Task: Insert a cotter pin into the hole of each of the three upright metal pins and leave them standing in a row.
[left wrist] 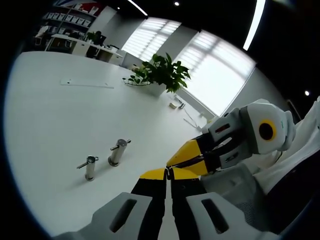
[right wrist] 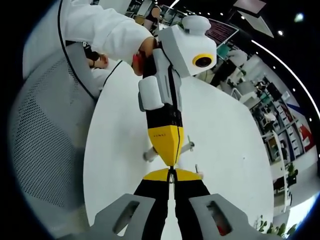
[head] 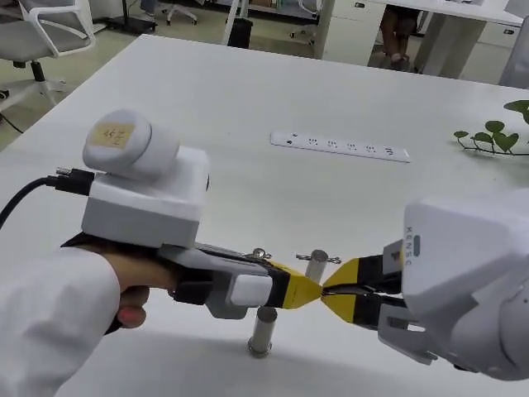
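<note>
Head view puts your two grippers nose to nose in the lower middle of the frame. Your left gripper (head: 312, 291) comes in from the left, held in your hand (head: 124, 285). Your right gripper (head: 329, 291) comes in from the right, and the yellow tips touch or all but touch. Each pair of jaws is pressed together to a point; whether anything thin is pinched there, you cannot tell in any view.

At the bottom centre, just below the tips, the near metal pin (head: 263, 331) stands upright on the white table (head: 248, 99). Just above the tips a second metal pin (head: 316, 266) stands with a cotter pin (head: 318, 259) across its top. A wire ring (head: 260, 253) peeks over the left gripper's body, and what it sits on is hidden.

Left gripper view gives you what the gripper body blocks from above. Left of centre, two metal pins (left wrist: 90, 168) (left wrist: 118, 152) stand side by side in the open, each with a cotter pin crosswise through the top.

Right gripper view has the left gripper running down the middle. Bits of metal pin (right wrist: 150, 155) poke out beside its yellow tip, the rest covered.

Farther off lie a power strip (head: 339, 146) at mid-table, a plant (head: 496, 136) at the right edge, and a chair (head: 50, 25) in the upper left.
</note>
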`<control>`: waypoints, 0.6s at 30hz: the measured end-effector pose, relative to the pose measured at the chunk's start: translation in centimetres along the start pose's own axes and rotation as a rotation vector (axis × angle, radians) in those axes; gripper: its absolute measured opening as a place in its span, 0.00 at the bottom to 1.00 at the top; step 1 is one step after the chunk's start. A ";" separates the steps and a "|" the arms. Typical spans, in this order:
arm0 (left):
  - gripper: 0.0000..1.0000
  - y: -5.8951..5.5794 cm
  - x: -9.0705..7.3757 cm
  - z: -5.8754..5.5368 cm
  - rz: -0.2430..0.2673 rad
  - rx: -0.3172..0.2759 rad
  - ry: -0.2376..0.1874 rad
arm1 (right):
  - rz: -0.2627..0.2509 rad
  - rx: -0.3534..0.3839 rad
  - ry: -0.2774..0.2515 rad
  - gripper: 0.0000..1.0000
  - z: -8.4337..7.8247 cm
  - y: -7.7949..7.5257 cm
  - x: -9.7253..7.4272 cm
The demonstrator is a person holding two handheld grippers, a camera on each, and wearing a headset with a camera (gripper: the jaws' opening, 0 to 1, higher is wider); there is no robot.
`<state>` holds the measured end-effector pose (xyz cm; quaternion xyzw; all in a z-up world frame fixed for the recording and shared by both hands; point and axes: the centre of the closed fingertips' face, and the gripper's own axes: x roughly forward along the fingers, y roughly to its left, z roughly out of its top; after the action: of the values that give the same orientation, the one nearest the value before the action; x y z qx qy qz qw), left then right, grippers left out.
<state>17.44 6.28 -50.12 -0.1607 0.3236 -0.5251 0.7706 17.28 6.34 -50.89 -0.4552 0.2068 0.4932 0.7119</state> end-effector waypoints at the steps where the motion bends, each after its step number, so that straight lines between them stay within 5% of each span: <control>1: 0.00 0.0 0.0 0.0 0.001 0.001 0.000 | 0.000 -0.001 -0.001 0.00 0.0 0.0 0.0; 18: 0.00 -0.5 0.1 0.1 -0.015 0.008 0.001 | 0.015 -0.090 0.004 0.00 -0.2 0.4 0.1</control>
<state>17.15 6.04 -49.81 -0.1595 0.3207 -0.5322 0.7671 17.03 6.27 -51.27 -0.4862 0.1893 0.5062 0.6867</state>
